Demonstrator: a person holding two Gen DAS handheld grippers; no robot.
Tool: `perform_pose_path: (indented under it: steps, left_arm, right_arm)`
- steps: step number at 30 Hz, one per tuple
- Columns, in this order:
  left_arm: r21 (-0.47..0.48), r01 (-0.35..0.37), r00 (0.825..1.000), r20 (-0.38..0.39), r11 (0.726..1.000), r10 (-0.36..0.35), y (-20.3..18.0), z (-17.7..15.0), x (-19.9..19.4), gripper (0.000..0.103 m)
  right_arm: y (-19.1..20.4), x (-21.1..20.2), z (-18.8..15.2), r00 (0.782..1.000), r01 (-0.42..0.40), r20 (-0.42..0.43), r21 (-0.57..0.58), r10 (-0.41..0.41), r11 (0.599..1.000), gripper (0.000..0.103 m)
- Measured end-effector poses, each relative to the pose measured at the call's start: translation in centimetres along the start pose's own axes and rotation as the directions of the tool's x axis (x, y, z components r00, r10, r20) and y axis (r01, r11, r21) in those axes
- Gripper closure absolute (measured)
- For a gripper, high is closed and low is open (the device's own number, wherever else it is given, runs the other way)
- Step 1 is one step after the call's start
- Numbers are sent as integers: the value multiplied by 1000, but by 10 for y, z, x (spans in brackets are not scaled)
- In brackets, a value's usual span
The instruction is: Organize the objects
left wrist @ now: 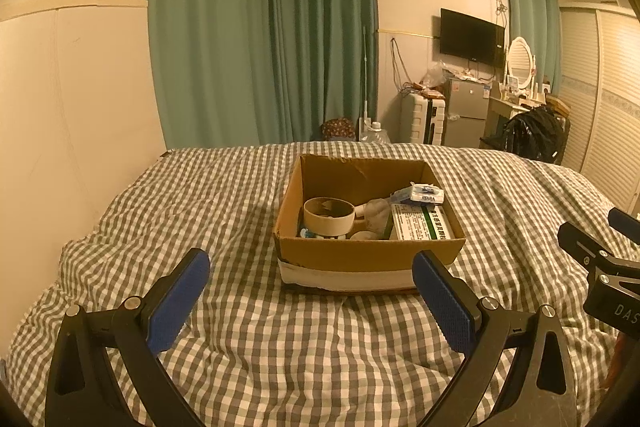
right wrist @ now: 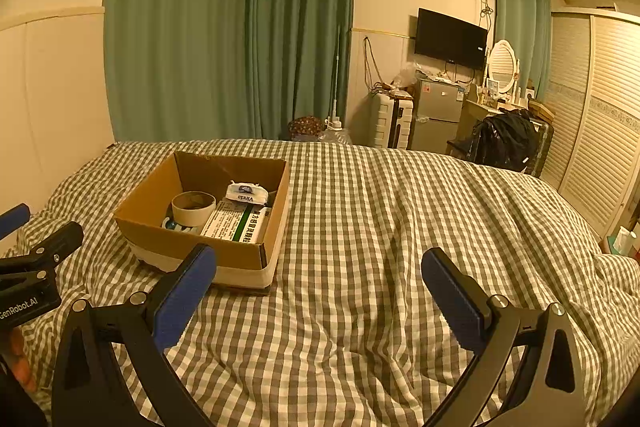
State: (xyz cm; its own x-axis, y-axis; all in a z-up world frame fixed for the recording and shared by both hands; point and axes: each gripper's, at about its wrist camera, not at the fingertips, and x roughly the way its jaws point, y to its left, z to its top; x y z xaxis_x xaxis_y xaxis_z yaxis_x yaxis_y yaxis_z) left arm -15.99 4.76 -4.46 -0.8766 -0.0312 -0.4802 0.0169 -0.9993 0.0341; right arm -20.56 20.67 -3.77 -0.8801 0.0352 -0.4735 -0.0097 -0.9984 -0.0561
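Note:
A brown cardboard box (left wrist: 368, 255) (right wrist: 152, 203) sits on the checked bedspread. Inside it lie a tape roll (left wrist: 329, 215) (right wrist: 193, 207), a white and green medicine carton (left wrist: 422, 225) (right wrist: 238, 223), a tissue pack (left wrist: 420, 194) (right wrist: 246, 193) and some smaller items. My left gripper (left wrist: 312, 291) stands open just in front of the box, nothing between its blue pads. My right gripper (right wrist: 320, 287) is open too, to the right of the box over bare bedspread. Each gripper shows at the edge of the other's view, the right gripper (left wrist: 600, 251) and the left gripper (right wrist: 36, 247).
The checked bedspread (left wrist: 248, 339) (right wrist: 380, 227) has folds and ridges. A wall runs along the bed's left side. Beyond the bed's far edge are green curtains (left wrist: 264, 27), a suitcase, a small fridge (right wrist: 438, 115), a dressing table and louvred wardrobe doors (right wrist: 600, 131).

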Motion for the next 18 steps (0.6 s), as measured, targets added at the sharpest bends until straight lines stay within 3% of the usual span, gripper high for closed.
perform_pose_path:
  steps: [18]
  left_arm:
    - [13, -26, 1000, 9, 1000, 26, -1, -2, -2, 0]
  right_arm:
    - [-3, 2, -2, 1000, 9, -7, 7, -9, 1000, 0]
